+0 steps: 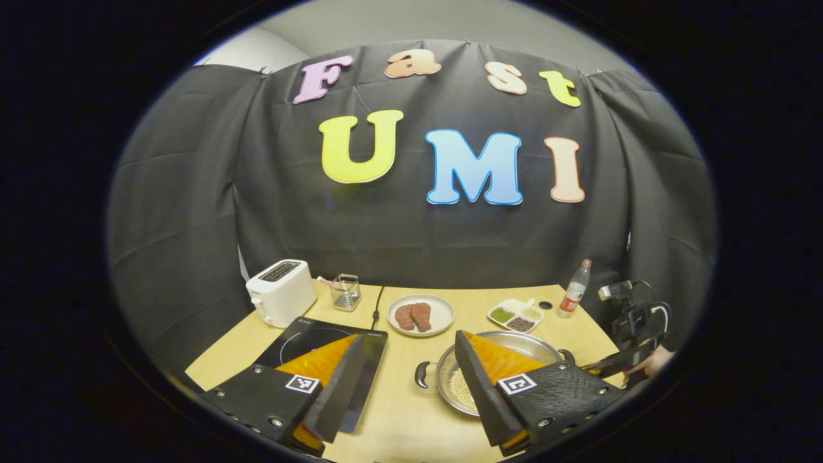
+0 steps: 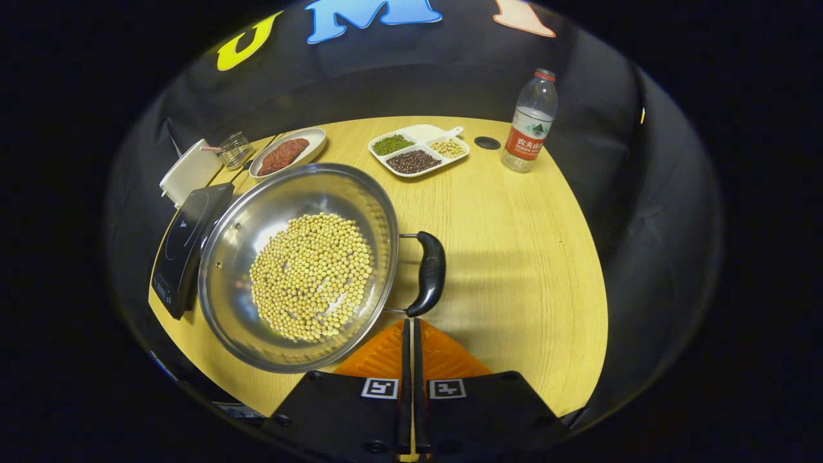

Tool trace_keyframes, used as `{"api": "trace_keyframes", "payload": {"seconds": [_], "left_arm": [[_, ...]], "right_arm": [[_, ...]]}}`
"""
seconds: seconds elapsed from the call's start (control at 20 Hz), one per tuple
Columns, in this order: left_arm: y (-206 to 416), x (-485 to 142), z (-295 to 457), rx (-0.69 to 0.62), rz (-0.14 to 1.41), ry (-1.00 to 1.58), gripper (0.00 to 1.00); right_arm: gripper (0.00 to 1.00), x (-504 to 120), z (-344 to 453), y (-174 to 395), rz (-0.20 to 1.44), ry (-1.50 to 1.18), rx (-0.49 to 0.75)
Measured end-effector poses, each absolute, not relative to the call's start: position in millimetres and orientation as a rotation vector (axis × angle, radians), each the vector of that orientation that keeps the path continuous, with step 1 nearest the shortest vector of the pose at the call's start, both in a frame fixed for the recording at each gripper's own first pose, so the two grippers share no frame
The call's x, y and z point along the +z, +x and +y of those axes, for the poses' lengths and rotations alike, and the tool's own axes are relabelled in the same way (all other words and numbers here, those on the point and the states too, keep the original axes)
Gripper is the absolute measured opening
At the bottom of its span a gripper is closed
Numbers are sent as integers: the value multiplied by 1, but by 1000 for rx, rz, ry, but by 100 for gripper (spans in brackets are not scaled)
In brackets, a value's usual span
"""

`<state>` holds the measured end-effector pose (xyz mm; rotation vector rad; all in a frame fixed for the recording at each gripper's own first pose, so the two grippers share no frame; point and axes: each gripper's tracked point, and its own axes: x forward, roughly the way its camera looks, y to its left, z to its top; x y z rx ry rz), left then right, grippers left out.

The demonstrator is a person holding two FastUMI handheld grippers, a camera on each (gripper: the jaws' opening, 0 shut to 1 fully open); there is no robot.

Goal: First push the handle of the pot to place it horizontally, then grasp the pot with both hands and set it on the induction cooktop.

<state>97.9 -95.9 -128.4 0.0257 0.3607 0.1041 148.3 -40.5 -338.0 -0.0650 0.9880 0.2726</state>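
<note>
A steel pot (image 2: 231,257) holding soybeans (image 2: 312,276) sits on the wooden table, its left rim beside the black induction cooktop (image 2: 186,241). The pot's black right handle (image 2: 429,273) points toward me. My right gripper (image 2: 411,325) is shut with nothing between its fingers, its tips at the near end of that handle. In the left gripper view my left gripper (image 1: 413,334) stands open and wide above the table. Its left finger covers part of the cooktop (image 1: 315,337); its right finger hides part of the pot (image 1: 537,347). The pot's left handle (image 1: 421,374) lies between the fingers.
At the back of the table stand a white toaster (image 1: 281,299), a glass cup (image 1: 346,291), a plate of meat (image 1: 421,315), a divided dish of beans (image 1: 516,315) and a water bottle (image 1: 574,289). A camera rig (image 1: 633,315) stands at the right edge, by the right gripper (image 1: 627,360).
</note>
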Motion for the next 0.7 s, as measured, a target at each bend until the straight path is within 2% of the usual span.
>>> {"api": "trace_keyframes", "payload": {"seconds": [0.05,0.1,0.15,0.2,0.25,0.3,0.35,0.45,0.6,0.7], "left_arm": [[101,-132,-92,101,369,22,85],[104,-135,-88,100,377,18,83],[109,-139,-85,99,385,15,82],[114,-143,-83,94,394,12,85],[119,-146,-80,88,404,9,85],[123,-150,-79,81,415,9,85],[129,-155,-78,75,424,7,85],[143,-167,-78,55,444,-5,85],[163,-198,-85,10,507,-15,82],[174,-223,-92,-23,552,-23,85]], "right_arm": [[7,-332,-43,147,983,-50,266],[30,-326,-44,147,973,-29,261],[37,-322,-47,149,963,-14,252],[50,-316,-48,151,955,4,251],[56,-310,-47,151,946,23,255],[80,-305,-47,154,935,33,251],[90,-302,-47,157,929,44,255],[98,-295,-46,166,912,48,251],[98,-291,-42,179,903,61,256],[98,-293,-37,186,907,76,262]]}}
